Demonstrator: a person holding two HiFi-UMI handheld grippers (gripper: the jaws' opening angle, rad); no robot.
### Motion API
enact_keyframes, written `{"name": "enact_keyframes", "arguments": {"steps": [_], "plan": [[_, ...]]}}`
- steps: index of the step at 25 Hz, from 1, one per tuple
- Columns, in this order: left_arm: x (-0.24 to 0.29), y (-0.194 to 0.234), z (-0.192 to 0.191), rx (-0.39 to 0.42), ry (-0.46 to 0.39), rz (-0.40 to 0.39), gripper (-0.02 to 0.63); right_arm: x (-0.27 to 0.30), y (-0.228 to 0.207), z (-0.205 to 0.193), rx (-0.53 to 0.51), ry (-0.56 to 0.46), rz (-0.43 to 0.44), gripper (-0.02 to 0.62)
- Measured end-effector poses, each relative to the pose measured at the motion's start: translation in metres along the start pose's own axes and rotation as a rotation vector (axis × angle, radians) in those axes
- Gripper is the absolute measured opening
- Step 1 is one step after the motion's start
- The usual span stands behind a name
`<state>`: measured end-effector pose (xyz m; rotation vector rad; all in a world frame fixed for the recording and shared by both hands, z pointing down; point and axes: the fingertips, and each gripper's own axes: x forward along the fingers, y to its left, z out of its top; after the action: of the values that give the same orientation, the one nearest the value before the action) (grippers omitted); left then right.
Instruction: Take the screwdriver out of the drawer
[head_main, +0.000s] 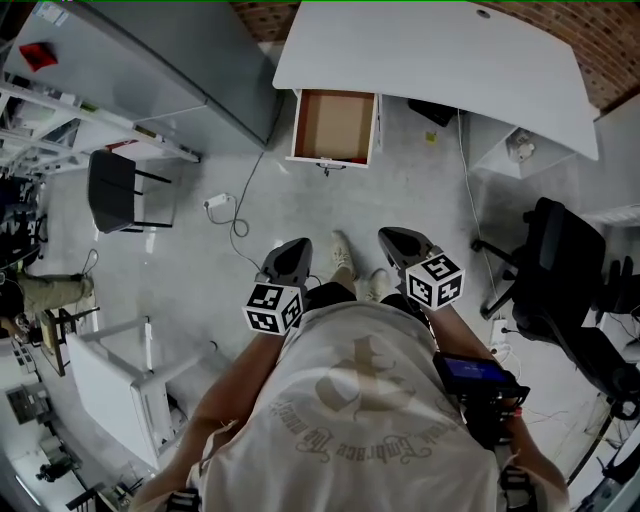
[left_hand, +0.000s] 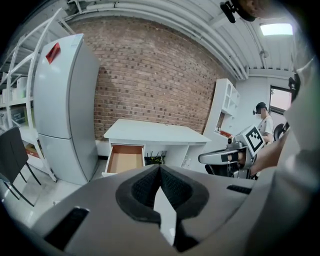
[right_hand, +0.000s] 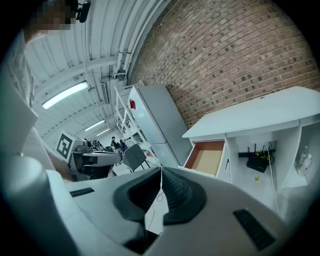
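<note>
Seemingly ready to approach, the person is standing well back, holding the left tongs low at the waist, jaws pressed together on nothing. Ahead, the drawer is hanging open under the white bench, showing no screwdriver from here. The right tongs are pointing forward likewise, closed and empty.

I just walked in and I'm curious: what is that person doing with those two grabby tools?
A person in a pale printed shirt stands back from the white desk, holding a grey two-jaw gripper in each hand. The left gripper and the right gripper both point toward the desk's open brown drawer. Their jaws are together and hold nothing. Neither gripper is near the drawer yet, and no screwdriver can be made out in it from here.
</note>
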<state>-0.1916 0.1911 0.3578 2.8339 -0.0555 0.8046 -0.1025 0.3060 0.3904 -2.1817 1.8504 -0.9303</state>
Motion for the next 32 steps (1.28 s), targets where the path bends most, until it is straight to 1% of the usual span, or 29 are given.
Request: {"name": "enact_keyframes", "arguments": {"steps": [3, 7, 14, 22, 26, 32], "plan": [[0.013, -0.002, 0.007, 0.009, 0.006, -0.038, 0.02, -0.001, -0.009, 0.003, 0.006, 0.005, -0.028, 0.025], [0.031, 0.004, 0.023, 0.02, -0.001, -0.076, 0.02, 0.005, -0.017, 0.019, 0.001, 0.0, -0.056, 0.025], [0.064, 0.016, 0.038, 0.01, 0.003, -0.134, 0.02, 0.024, -0.032, 0.042, -0.009, 0.012, -0.091, 0.025], [0.088, 0.055, 0.053, -0.009, -0.006, -0.13, 0.02, 0.052, -0.051, 0.05, 0.007, 0.049, -0.121, 0.025], [0.099, 0.079, 0.067, -0.009, -0.021, -0.128, 0.02, 0.076, -0.055, 0.07, -0.013, 0.047, -0.124, 0.025], [0.109, 0.108, 0.09, 0.01, -0.041, -0.154, 0.02, 0.108, -0.055, 0.097, -0.036, 0.039, -0.138, 0.025]]}}
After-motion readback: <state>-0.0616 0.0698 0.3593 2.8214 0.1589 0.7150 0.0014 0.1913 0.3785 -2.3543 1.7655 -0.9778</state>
